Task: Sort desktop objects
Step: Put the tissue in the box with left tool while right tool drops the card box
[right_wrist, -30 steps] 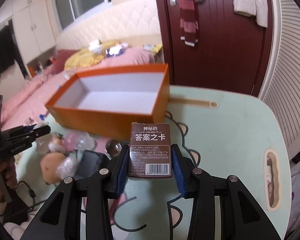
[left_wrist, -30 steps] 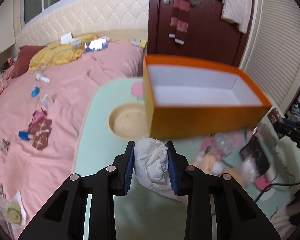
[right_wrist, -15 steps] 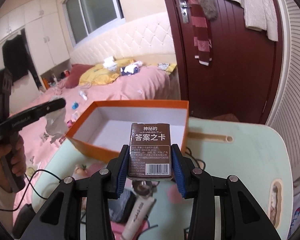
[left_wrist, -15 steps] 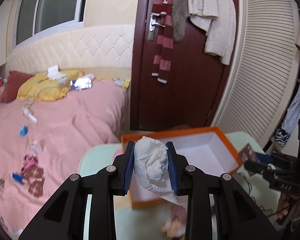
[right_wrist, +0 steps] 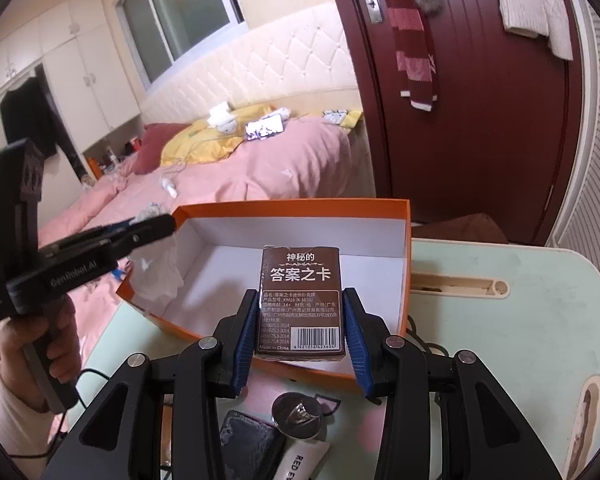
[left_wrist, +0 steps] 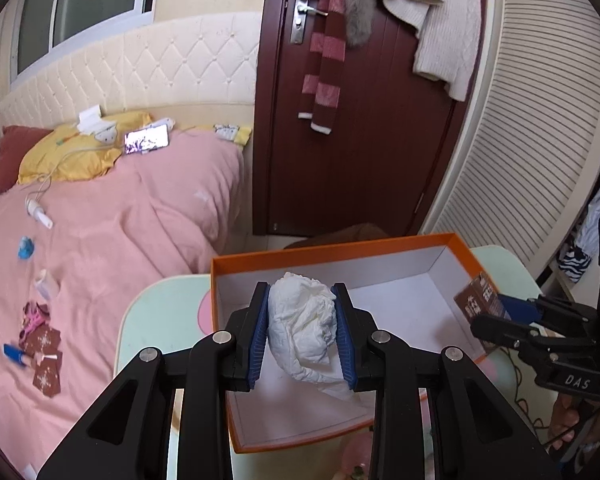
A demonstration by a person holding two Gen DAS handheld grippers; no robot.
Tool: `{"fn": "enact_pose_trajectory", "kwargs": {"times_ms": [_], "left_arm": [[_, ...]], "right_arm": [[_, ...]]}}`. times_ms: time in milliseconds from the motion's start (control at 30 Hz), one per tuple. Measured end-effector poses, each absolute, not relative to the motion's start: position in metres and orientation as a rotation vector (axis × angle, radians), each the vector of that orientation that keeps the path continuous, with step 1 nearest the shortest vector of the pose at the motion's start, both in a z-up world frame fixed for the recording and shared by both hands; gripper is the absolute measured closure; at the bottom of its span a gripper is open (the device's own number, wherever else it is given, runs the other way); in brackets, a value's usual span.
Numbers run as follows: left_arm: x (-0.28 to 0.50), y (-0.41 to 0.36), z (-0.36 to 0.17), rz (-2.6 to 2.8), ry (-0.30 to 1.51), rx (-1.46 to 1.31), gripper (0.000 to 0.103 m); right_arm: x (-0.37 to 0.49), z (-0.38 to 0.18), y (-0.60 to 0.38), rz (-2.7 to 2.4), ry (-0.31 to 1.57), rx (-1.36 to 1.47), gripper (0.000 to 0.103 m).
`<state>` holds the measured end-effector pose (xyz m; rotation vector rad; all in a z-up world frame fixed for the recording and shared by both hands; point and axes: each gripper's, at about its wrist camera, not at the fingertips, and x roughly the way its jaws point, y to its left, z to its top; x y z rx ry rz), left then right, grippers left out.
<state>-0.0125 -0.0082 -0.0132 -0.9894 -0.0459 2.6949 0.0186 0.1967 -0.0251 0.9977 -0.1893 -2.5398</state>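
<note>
The left gripper (left_wrist: 302, 330) is clamped on a crumpled white tissue wad (left_wrist: 303, 330), its blue pads pressed into both sides so that the wad bulges above and trails below them. Seen from its own camera, the wad hangs over the open orange box (left_wrist: 458, 246), above the near left part of the white inside. In the right wrist view the same gripper (right_wrist: 148, 229) reaches in from the left over the box's left wall, the tissue (right_wrist: 156, 268) drooping from it, and a hand (right_wrist: 40, 344) grips its handle. The right gripper (right_wrist: 300, 334) is closed on a brown card box (right_wrist: 300, 300) printed with white Chinese lettering and a barcode; the pads squeeze its lower sides and it stands upright between them. It sits in front of the orange box (right_wrist: 407, 240), over the near wall, and the left wrist view shows it (left_wrist: 480, 298) at the box's right wall with the right gripper (left_wrist: 496, 308) behind it. The orange box rests on a pale green table (right_wrist: 500, 320). On the table below the right gripper lie a round silver object (right_wrist: 298, 416), a dark pouch (right_wrist: 248, 446) and a white tube with red lettering (right_wrist: 300, 462). Beyond the table are a pink bed (left_wrist: 100, 240) strewn with small items and a dark red door (left_wrist: 360, 140) hung with a striped scarf (left_wrist: 320, 60).
</note>
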Motion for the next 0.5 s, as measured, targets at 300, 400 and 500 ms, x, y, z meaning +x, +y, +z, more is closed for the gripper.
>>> {"fn": "enact_pose_trajectory", "kwargs": {"times_ms": [300, 400, 500], "left_arm": [[-0.02, -0.006, -0.027, 2.681, -0.039, -1.034, 0.071], [-0.021, -0.005, -0.031, 2.674, -0.034, -1.046, 0.071], [-0.021, -0.004, -0.033, 2.669, -0.031, -1.053, 0.071]], "right_arm": [[0.012, -0.034, 0.192, -2.524, -0.179, 1.033, 0.063], [0.013, -0.035, 0.19, -2.524, -0.169, 1.033, 0.063], [0.013, -0.036, 0.189, -2.527, -0.157, 1.034, 0.063]]}}
